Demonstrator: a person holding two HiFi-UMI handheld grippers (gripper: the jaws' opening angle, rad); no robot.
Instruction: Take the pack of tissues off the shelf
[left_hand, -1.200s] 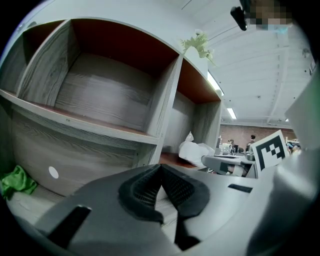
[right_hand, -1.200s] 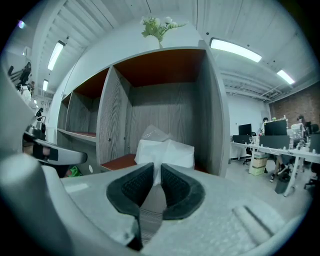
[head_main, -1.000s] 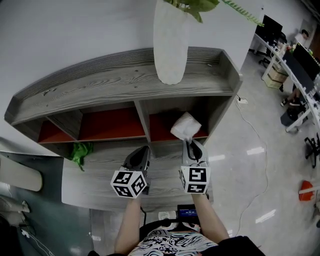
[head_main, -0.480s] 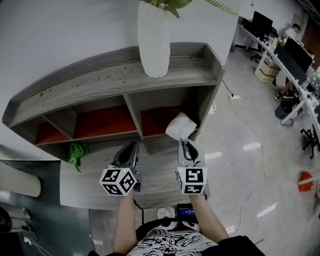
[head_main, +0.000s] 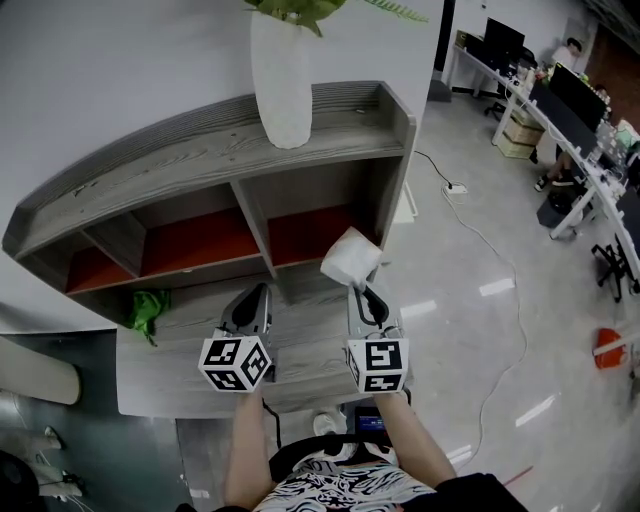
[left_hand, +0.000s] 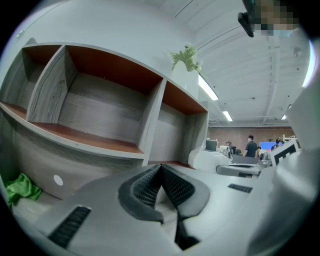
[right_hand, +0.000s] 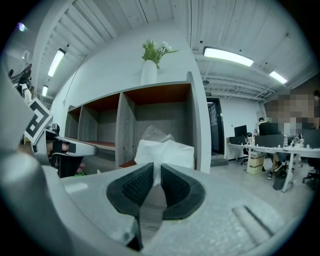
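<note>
The white pack of tissues hangs in front of the right compartment of the grey wooden shelf, just clear of its red board. My right gripper is shut on the pack's near edge. In the right gripper view the pack stands up from between the dark pads, with the right compartment behind it. My left gripper floats beside it over the lower ledge. It is shut, and in the left gripper view its pads meet with nothing between them.
A white vase with a green plant stands on the shelf top. A green cloth lies at the left of the lower ledge. Right of the shelf is open floor with a cable and office desks.
Both grippers have drawn back from the shelf toward me. The pack has come with the right gripper, out of the right compartment's mouth.
</note>
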